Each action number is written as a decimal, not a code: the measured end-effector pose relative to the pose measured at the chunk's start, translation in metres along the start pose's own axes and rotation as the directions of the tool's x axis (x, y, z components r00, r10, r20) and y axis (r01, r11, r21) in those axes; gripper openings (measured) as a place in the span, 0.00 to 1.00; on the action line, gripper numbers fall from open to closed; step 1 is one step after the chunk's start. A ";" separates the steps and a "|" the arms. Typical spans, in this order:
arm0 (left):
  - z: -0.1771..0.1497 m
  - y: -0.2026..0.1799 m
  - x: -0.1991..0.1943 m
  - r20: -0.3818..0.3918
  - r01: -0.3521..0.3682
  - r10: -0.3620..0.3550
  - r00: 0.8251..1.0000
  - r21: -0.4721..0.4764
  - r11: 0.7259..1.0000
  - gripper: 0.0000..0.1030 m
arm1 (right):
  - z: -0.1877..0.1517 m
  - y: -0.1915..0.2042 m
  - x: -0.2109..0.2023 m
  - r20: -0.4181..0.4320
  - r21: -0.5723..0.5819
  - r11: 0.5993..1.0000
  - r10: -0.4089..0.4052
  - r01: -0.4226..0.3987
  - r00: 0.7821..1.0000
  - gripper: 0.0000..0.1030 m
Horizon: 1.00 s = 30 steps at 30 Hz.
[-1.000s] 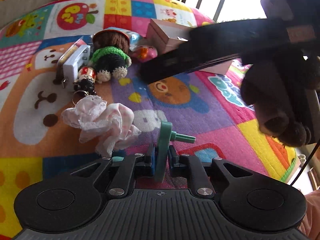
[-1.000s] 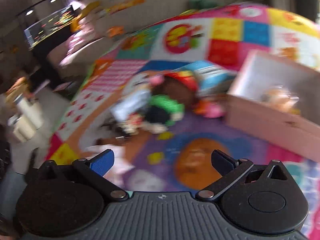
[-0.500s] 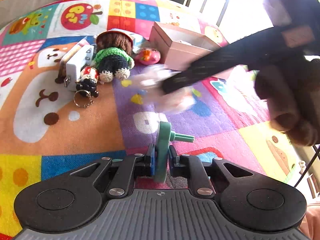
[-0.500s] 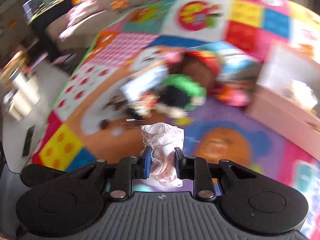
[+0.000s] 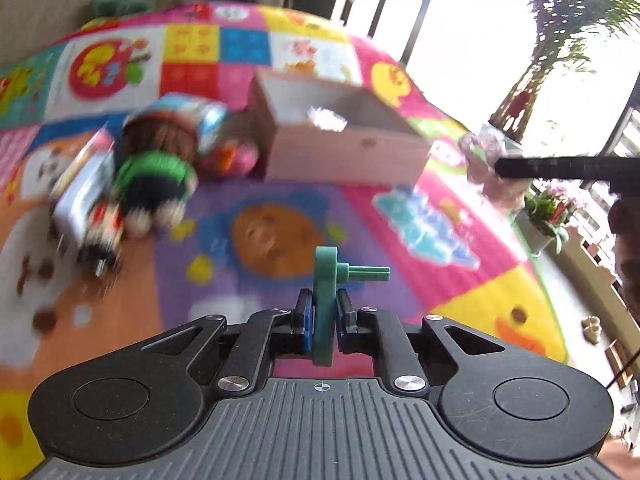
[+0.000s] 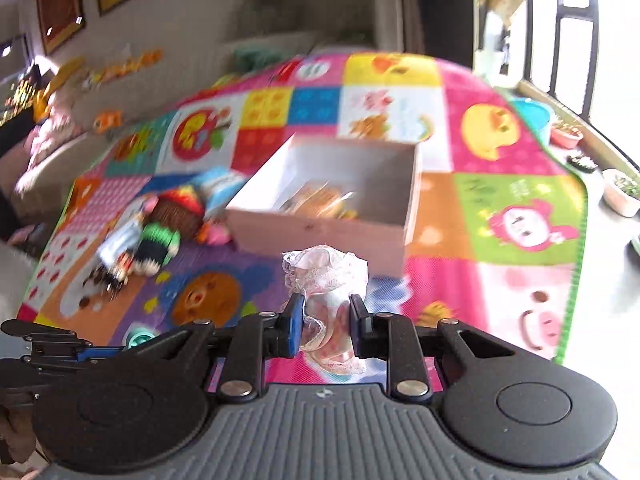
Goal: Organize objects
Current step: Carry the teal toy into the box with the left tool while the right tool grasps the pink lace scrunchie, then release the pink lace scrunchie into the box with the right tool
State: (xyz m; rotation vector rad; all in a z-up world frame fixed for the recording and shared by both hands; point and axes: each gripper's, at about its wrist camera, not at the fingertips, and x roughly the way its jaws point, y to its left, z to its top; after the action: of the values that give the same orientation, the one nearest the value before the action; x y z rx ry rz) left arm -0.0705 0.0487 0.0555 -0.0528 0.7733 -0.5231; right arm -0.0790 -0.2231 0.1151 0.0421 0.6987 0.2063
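Observation:
My left gripper [image 5: 323, 316] is shut on a green plastic disc with a peg [image 5: 326, 292], held above the mat. My right gripper [image 6: 325, 318] is shut on a pink lace cloth [image 6: 325, 274], raised in front of an open pink box [image 6: 320, 230]. In the left wrist view the same cloth [image 5: 486, 160] hangs at the tip of the right gripper's dark arm, to the right of the pink box [image 5: 344, 152]. The box holds a wrapped item [image 6: 316, 198]. A crocheted doll in green [image 5: 154, 176] lies left of the box.
A colourful patchwork play mat [image 6: 512, 216] covers the floor. Beside the doll lie a white case [image 5: 78, 200], a small keyring figure [image 5: 102, 236] and a pink toy [image 5: 230, 158]. Potted plants [image 6: 622, 192] stand along the window side at the right.
The right gripper shut on the lace cloth, lifted it off the mat and carried it right towards the box. The left gripper kept its hold on the green disc and shifted towards the box.

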 end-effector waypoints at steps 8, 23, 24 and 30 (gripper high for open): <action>0.134 -0.025 0.053 0.184 -0.018 0.009 0.983 0.044 0.999 0.13 | 0.008 -0.043 -0.017 0.151 0.086 0.996 -0.020 0.007 0.988 0.22; 0.108 0.039 0.065 0.190 0.013 0.017 0.982 -0.155 0.988 0.17 | 0.028 -0.052 0.027 0.135 0.091 0.996 0.005 -0.017 0.991 0.22; 0.095 0.038 0.057 0.189 0.008 0.016 0.982 -0.122 0.992 0.17 | 0.039 -0.051 0.036 0.138 0.095 0.995 0.017 -0.031 0.990 0.22; 0.033 0.055 0.032 0.120 -0.092 0.104 0.987 -0.096 0.991 0.17 | 0.105 -0.042 0.122 0.092 0.081 0.997 -0.017 0.009 0.996 0.22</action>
State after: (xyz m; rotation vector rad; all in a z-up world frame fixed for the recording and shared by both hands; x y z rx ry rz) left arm -0.0050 0.0770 0.0455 -0.1295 0.6735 -0.3874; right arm 0.0864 -0.2362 0.1135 0.1237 0.6150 0.1624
